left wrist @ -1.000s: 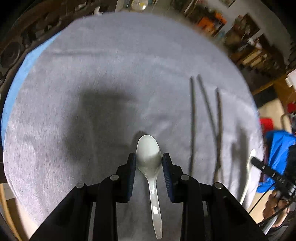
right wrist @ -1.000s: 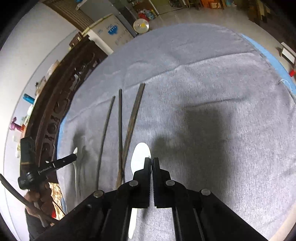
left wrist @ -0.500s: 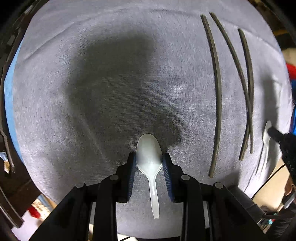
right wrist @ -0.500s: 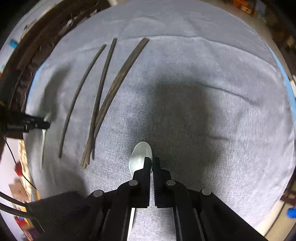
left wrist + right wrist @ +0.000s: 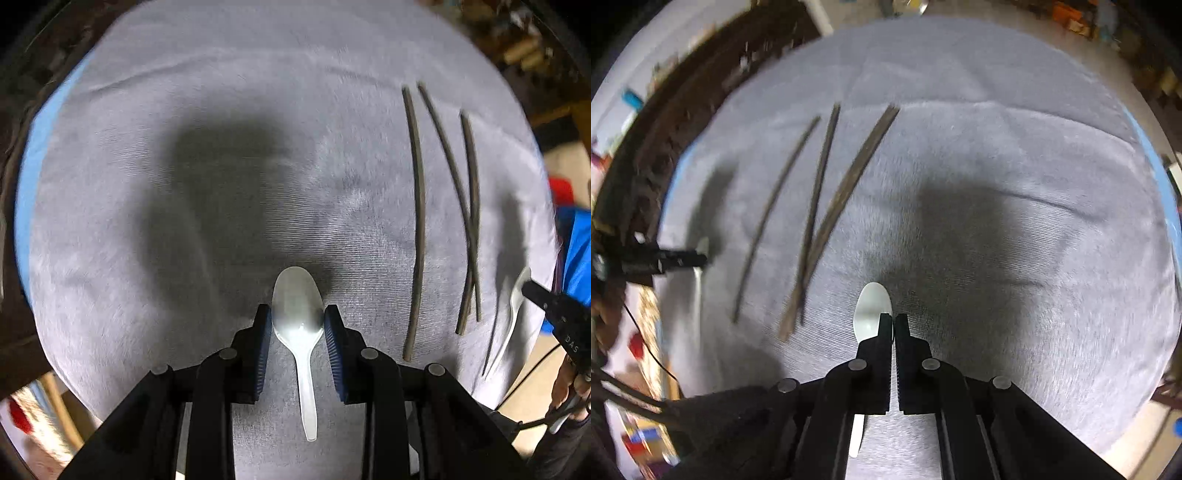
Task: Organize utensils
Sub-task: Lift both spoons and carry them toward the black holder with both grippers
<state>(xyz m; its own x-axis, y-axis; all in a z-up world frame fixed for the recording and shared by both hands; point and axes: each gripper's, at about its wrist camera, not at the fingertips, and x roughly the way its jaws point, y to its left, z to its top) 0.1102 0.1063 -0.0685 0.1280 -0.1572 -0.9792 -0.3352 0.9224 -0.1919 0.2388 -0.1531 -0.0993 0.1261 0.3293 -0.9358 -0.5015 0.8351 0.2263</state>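
White plastic fills your left gripper point(image 5: 297, 319): its blue pads pinch the bowl of a spoon point(image 5: 297, 314) from both sides, the handle trailing straight back under the wrist, so the spoon's long axis runs along the line the fingers point. Your right gripper point(image 5: 894, 326) is clamped tight on a second white spoon point(image 5: 871, 306), gripped edge-on, bowl poking out ahead and slightly left of the fingertips. Out from there, three dark chopsticks point(image 5: 415, 221) lie on the grey cloth point(image 5: 221, 92), roughly parallel, two of them crossing near the close ends. They sit between your two hands: right of the left spoon, left of the right one. Both spoons already line up lengthwise with the sticks, so I'd judge either set-down beside them needs a sideways shift, not a twist.
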